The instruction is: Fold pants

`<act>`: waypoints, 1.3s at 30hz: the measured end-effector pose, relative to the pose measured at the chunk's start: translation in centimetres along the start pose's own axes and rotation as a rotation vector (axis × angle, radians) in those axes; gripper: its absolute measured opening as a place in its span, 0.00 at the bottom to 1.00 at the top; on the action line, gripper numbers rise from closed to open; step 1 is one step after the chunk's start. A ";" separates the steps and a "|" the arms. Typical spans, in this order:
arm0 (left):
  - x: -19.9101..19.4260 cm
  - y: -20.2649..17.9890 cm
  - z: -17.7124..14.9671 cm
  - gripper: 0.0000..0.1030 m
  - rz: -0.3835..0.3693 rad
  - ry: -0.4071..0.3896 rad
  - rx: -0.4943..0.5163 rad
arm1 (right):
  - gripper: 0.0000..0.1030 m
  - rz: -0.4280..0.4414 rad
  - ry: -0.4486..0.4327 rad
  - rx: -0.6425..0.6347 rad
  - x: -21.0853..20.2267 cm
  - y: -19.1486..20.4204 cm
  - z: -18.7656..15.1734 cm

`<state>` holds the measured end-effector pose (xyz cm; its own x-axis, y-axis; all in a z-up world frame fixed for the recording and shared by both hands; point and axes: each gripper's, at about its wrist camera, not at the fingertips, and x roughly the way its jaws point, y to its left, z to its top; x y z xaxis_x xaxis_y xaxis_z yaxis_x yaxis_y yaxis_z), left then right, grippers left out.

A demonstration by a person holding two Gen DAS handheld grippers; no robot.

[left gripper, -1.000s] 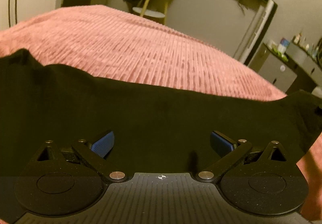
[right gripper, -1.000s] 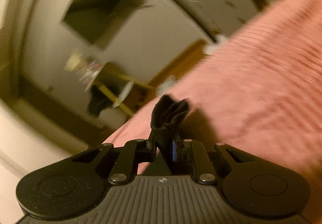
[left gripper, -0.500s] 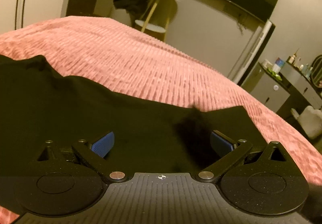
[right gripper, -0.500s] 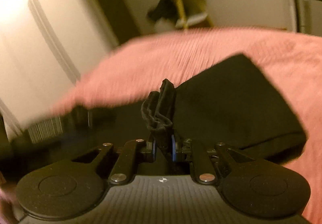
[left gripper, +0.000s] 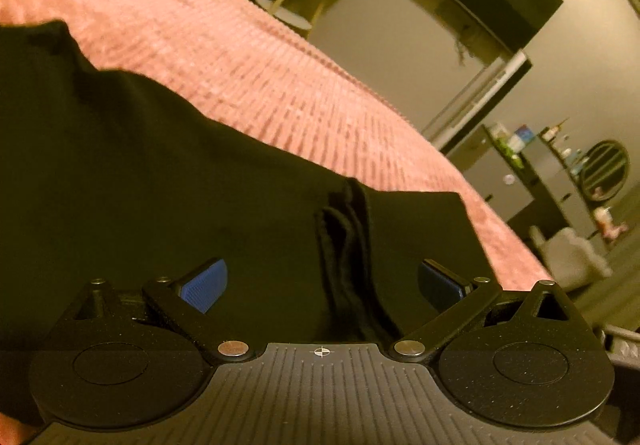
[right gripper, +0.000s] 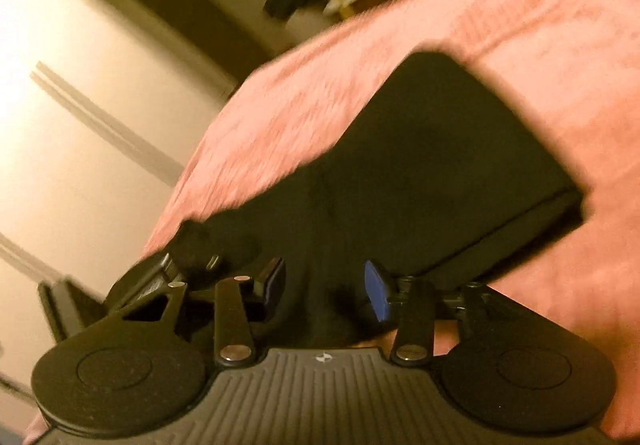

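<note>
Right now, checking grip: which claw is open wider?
The left claw: its blue pads are spread far apart over the black pants; the right claw gapes narrower.

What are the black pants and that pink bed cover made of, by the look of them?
The pants look like soft matte knit or fleece: no sheen, limp rounded folds; the exact fibre cannot be told. The pink bed cover looks like plush ribbed fabric, perhaps chenille or corduroy-style: fuzzy raised rows run across it.
</note>
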<state>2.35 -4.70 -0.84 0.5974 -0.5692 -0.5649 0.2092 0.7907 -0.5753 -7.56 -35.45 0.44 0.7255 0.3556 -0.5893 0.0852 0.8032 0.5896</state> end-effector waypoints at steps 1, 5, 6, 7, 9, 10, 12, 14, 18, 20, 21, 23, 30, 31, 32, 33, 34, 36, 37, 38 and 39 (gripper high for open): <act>0.2 0.1 -0.1 1.00 -0.021 0.008 -0.017 | 0.42 -0.034 -0.034 -0.001 -0.3 -0.1 0.4; 0.8 0.0 -0.5 1.00 -0.067 0.037 -0.055 | 0.36 -0.164 -0.124 -0.026 -1.1 -1.2 1.5; 0.9 -0.1 -0.6 1.00 -0.065 0.039 -0.051 | 0.30 -0.195 -0.134 -0.028 -0.9 -1.6 1.6; 1.0 -0.3 -0.6 1.00 -0.065 0.040 -0.044 | 0.27 -0.229 -0.131 -0.025 -0.6 -2.0 1.5; 1.2 -0.5 -0.6 1.00 -0.066 0.044 -0.042 | 0.15 -0.302 -0.074 0.001 0.6 -3.1 1.5; 1.3 -0.5 -0.7 1.00 -0.066 0.045 -0.047 | 0.13 -0.313 -0.058 0.017 1.3 -3.6 1.5; 1.8 -0.9 -0.7 1.00 -0.065 0.052 -0.065 | 0.08 -0.305 -0.058 0.043 1.6 -4.3 1.3; 2.6 -1.3 -0.6 1.00 -0.067 0.063 -0.085 | 0.07 -0.287 -0.064 0.066 1.6 -5.0 1.2; 4.0 -2.1 -0.5 1.00 -0.065 0.080 -0.083 | 0.07 -0.265 -0.084 0.080 1.4 -5.4 1.2; 4.4 -2.3 -0.7 1.00 -0.067 0.078 -0.088 | 0.08 -0.254 -0.095 0.087 1.8 -5.3 1.4; 4.6 -2.5 -0.7 1.00 -0.074 0.079 -0.090 | 0.09 -0.245 -0.100 0.094 1.8 -5.4 1.3; 4.8 -2.8 -0.9 0.96 -0.079 0.086 -0.090 | 0.12 -0.218 -0.110 0.112 1.6 -5.7 1.3; 5.2 -3.0 -0.9 0.70 -0.031 0.112 -0.090 | 0.13 -0.190 -0.124 0.134 1.2 -5.7 1.3; 5.2 -3.1 -0.9 0.64 -0.023 0.113 -0.087 | 0.13 -0.189 -0.124 0.136 1.2 -5.7 1.3; 5.2 -3.0 -0.9 0.58 -0.014 0.115 -0.082 | 0.13 -0.189 -0.124 0.136 1.2 -5.7 1.3; 5.1 -3.0 -0.9 0.56 -0.006 0.117 -0.077 | 0.15 -0.185 -0.125 0.135 1.2 -5.6 1.3; 5.1 -2.9 -0.8 0.49 0.003 0.119 -0.075 | 0.17 -0.181 -0.127 0.136 1.2 -5.6 1.3; 5.0 -2.6 -0.7 0.37 0.014 0.123 -0.094 | 0.21 -0.151 -0.136 0.148 1.0 -5.7 1.3; 5.0 -2.2 -0.7 0.28 0.019 0.126 -0.112 | 0.21 -0.136 -0.141 0.157 0.9 -5.8 1.2; 4.8 -1.8 -0.6 0.27 0.014 0.129 -0.127 | 0.21 -0.123 -0.148 0.163 0.7 -5.8 1.2; 4.8 -1.5 -0.6 0.27 0.001 0.131 -0.143 | 0.21 -0.116 -0.157 0.165 0.6 -5.8 1.2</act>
<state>4.38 -8.73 -3.05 0.4898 -0.6004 -0.6322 0.0909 0.7563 -0.6479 -6.81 -40.48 -2.64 0.8002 0.1768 -0.5730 0.2748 0.7412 0.6125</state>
